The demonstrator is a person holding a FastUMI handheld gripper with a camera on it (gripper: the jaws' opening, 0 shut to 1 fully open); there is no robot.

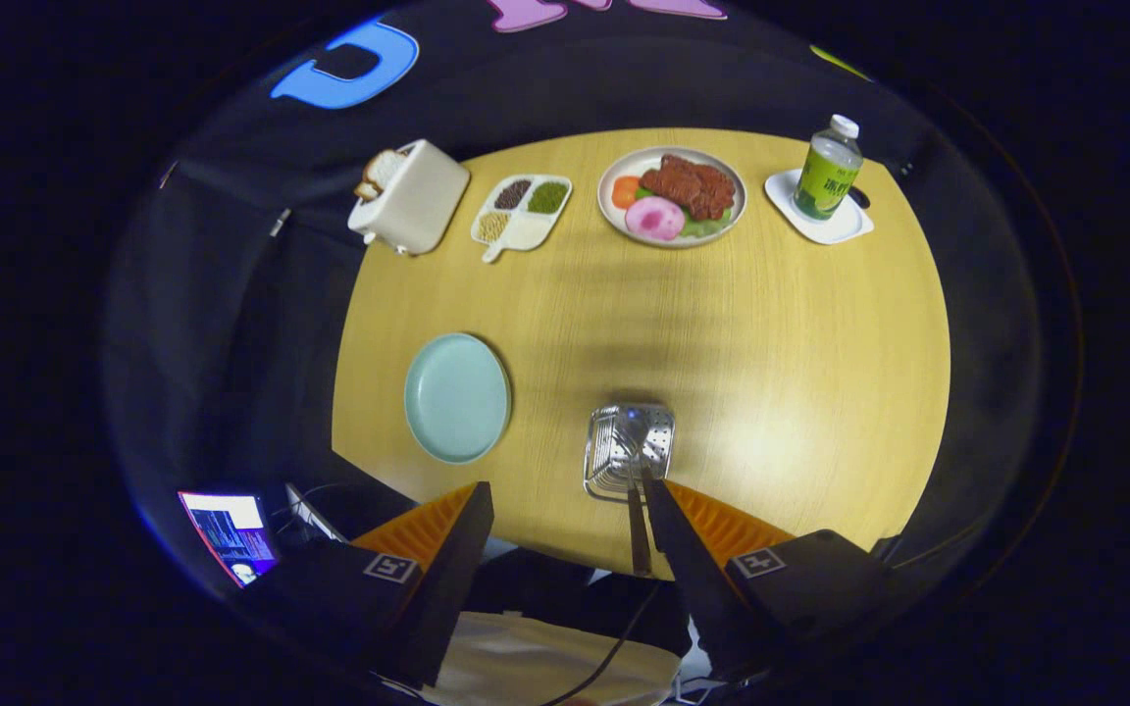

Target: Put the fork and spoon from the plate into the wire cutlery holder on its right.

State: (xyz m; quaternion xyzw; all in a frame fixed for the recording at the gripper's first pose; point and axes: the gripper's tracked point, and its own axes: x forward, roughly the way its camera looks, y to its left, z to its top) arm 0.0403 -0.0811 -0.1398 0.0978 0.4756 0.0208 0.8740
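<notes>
Tool (565, 510): fingers spread wide apart, gripping nothing, held high above the near edge of the desk (771, 324).

Wire cutlery holder (628, 451): just ahead of the tool, close to its right finger; seen from above, standing on the desk. A dark utensil handle (638, 534) rises from it toward the tool, beside the inner edge of the right finger; whether it is the fork or the spoon cannot be told.

Plate (457, 397): pale green, round, ahead of the left finger and to the left of the holder, apart from it; nothing lies on its surface.

Toaster (410, 196): cream, far beyond the left finger at the desk's far left edge, a slice of bread in its slot.

Divided tray (522, 213): white, four compartments of grains, just right of the toaster.

Food plate (672, 195): far beyond the tool, bearing brown meat, a pink slice, carrot and green leaf.

Bottle (829, 167): green label, white cap, upright on a white square coaster (845, 227), far beyond the right finger.

Screen (230, 534): lit, off the desk, to the left of the left finger.
</notes>
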